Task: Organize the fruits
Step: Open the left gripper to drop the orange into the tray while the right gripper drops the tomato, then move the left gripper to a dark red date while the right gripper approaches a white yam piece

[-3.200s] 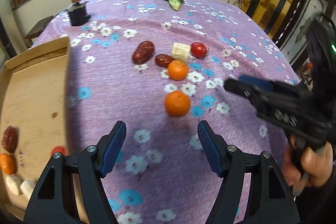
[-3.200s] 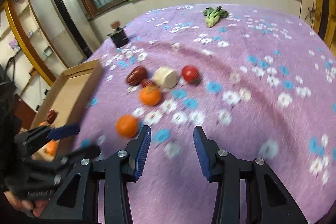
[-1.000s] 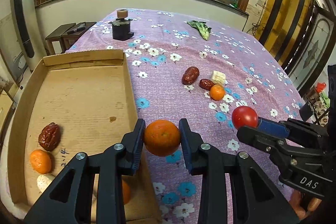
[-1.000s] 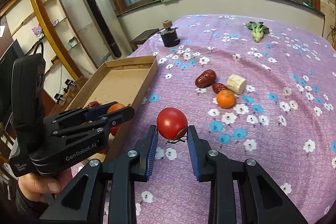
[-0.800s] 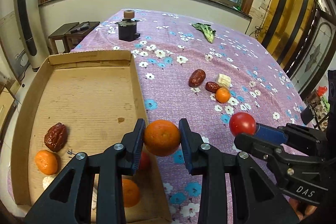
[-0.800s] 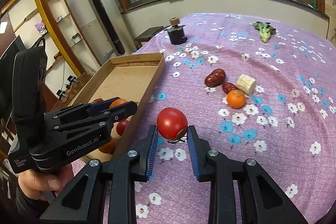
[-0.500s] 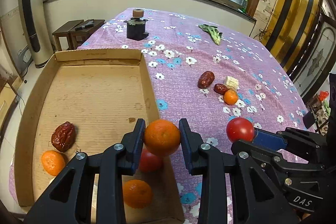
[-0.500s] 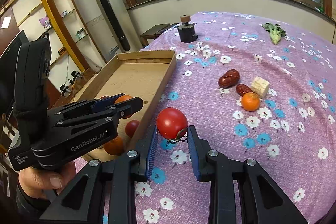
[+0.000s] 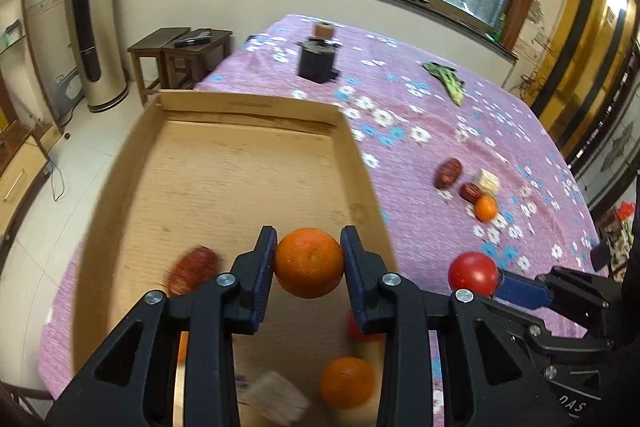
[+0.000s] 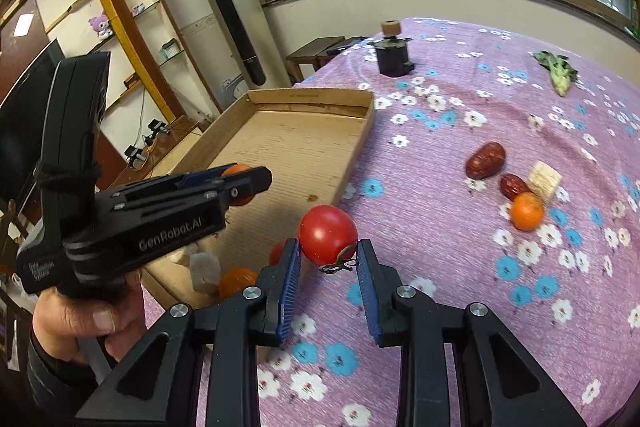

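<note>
My left gripper (image 9: 308,263) is shut on an orange (image 9: 309,262) and hangs over the near part of the cardboard tray (image 9: 248,115). In the right wrist view that same gripper (image 10: 244,183) shows above the tray (image 10: 360,131). My right gripper (image 10: 326,253) is shut on a red tomato (image 10: 328,234), held over the purple cloth just right of the tray's near corner. The tomato (image 9: 473,273) also shows in the left wrist view. In the tray lie a red date (image 9: 194,269), another orange (image 9: 347,379) and a pale block (image 9: 276,401).
On the flowered cloth (image 10: 460,219) remain a large date (image 10: 485,160), a smaller date (image 10: 513,185), a pale block (image 10: 544,181) and a small orange (image 10: 527,211). A black pot (image 10: 392,57) and a green vegetable (image 10: 558,71) lie farther back. A hand (image 10: 86,319) holds the left gripper.
Both grippers have carried their fruit leftward: the orange now hangs over the tray's inside, and the tomato has come close to the tray's right wall. Neither grip has changed.
</note>
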`<state>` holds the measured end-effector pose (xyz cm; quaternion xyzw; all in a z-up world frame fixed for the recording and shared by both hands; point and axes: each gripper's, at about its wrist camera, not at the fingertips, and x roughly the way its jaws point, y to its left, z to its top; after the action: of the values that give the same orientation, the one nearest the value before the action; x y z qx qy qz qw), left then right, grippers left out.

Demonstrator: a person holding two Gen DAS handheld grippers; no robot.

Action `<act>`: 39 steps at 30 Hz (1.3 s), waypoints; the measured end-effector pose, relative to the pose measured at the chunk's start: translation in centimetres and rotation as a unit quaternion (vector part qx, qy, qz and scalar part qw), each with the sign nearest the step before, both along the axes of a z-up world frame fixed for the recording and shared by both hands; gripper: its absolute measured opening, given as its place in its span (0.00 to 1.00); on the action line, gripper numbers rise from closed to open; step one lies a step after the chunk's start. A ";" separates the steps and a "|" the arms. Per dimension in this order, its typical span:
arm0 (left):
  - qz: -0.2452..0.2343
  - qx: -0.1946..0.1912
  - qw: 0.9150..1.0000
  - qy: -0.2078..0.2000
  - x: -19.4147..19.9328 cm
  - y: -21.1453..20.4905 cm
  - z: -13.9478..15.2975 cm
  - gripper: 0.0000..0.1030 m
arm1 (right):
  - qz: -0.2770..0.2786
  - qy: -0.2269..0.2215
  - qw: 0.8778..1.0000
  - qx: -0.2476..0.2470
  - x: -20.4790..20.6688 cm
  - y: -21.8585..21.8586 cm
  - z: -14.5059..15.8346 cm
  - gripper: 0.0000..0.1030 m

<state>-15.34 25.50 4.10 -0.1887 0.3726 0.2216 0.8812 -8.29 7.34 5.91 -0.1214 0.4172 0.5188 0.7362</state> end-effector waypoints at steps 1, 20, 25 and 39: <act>0.007 0.000 1.000 0.000 -0.2 0.7 0.1 0.30 | 0.003 0.001 1.000 -0.001 -0.1 0.4 -0.1 0.28; 0.058 -0.016 0.993 0.101 1.6 7.4 -3.6 0.30 | 0.083 0.000 0.994 -0.066 -2.6 10.1 -5.1 0.28; 0.053 -0.006 0.990 0.129 2.3 7.0 -3.9 0.42 | 0.080 0.002 0.995 -0.067 -2.3 10.0 -5.1 0.30; 0.072 0.055 0.994 0.067 0.7 2.4 0.7 0.65 | 0.042 0.021 0.999 -0.009 -1.2 3.6 -1.3 0.39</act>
<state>-14.61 27.87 4.84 -0.1507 0.4034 0.3166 0.8452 -9.51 10.93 4.57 -0.1346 0.4321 0.5481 0.7034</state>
